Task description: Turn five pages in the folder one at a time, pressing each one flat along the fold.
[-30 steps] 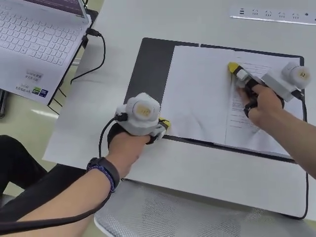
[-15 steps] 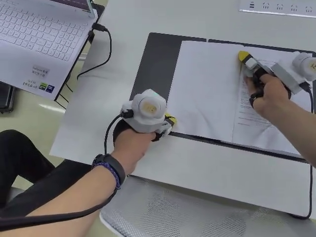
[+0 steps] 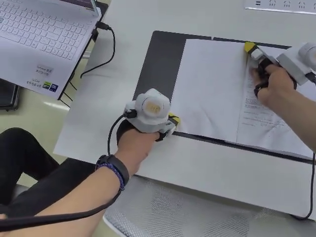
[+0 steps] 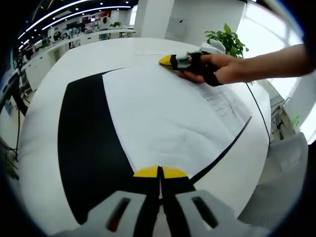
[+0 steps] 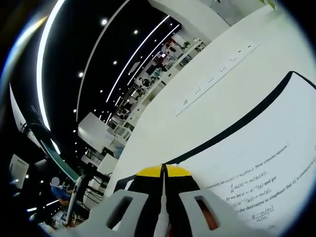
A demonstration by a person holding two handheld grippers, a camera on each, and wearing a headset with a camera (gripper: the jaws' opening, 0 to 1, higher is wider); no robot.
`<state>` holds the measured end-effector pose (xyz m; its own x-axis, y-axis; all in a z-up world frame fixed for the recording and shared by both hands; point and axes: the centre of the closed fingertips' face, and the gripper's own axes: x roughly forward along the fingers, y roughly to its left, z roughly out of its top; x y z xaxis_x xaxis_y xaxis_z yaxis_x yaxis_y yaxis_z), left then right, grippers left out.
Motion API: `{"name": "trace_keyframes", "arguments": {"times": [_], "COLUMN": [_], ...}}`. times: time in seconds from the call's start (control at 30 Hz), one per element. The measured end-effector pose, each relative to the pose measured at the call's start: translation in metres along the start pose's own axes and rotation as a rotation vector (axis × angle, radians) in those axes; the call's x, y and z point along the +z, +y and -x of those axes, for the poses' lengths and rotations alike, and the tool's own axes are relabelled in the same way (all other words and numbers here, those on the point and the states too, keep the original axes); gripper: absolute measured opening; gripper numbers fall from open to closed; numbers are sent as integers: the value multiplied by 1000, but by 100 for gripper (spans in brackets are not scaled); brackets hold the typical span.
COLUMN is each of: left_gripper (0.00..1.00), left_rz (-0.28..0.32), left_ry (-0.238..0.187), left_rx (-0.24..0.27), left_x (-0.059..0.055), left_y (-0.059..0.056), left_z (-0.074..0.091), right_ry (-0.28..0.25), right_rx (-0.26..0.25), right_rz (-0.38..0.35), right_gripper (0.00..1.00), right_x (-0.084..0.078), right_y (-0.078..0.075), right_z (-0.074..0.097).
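Right gripper (image 3: pixel 250 48), closed and empty, is resting at the fold's (image 3: pixel 241 108) far end; the fold is running back beneath it. Left gripper (image 3: pixel 173 119), closed, farther off.

Laptop (image 3: pixel 34 44) top + folder (image 3: pixel 158 64) R edge beyond frame

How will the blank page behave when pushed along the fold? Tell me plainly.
Probably floppy and light: the blank page shows soft creases and lies thin on the folder. It may buckle when pushed, so the left claw at its near edge likely steadies it.
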<state>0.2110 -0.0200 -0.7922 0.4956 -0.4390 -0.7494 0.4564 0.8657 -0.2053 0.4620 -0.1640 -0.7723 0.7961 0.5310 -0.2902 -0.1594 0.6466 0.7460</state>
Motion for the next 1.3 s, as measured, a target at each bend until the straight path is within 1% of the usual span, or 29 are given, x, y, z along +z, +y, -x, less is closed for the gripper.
{"name": "trace_keyframes", "arguments": {"times": [0.07, 0.23, 0.33, 0.4, 0.43, 0.53, 0.57, 0.63, 0.7, 0.97, 1.03, 1.3], "left_gripper": [0, 0, 0, 0, 0, 0, 0, 0, 0, 0, 0, 0], "left_rz": [-4, -10, -14, -19, -19, -22, -24, -32, -37, -38, -33, -39], "left_ry": [0, 1, 0, -2, -2, -4, -4, -5, -6, -18, -23, -28], "left_rx": [1, 0, -2, -1, 0, -2, -2, -3, -3, 0, -2, 2], "left_x": [0, 0, 0, 0, 0, 0, 0, 0, 0, 0, 0, 0], "left_y": [0, 0, 0, 0, 0, 0, 0, 0, 0, 0, 1, 1], "left_z": [0, 0, 0, 0, 0, 0, 0, 0, 0, 0, 0, 0], "right_ry": [11, 14, 10, 23, 28, 26, 27, 38, 45, 64, 71, 92], "right_rx": [4, 12, 16, 29, 37, 48, 48, 51, 52, 58, 62, 68], "right_rz": [9, 18, 24, 36, 34, -4, -3, 12, 24, 70, 71, 87], "right_gripper": [0, 0, 0, 0, 0, 0, 0, 0, 0, 0, 0, 0], "right_x": [-1, -3, -7, -11, -13, -17, -17, -21, -23, -40, -43, -56], "right_y": [1, 2, 3, 5, 5, 10, 11, 15, 11, 29, 32, 33], "right_z": [0, 3, 8, 11, 14, 24, 25, 30, 29, 55, 59, 74]}}
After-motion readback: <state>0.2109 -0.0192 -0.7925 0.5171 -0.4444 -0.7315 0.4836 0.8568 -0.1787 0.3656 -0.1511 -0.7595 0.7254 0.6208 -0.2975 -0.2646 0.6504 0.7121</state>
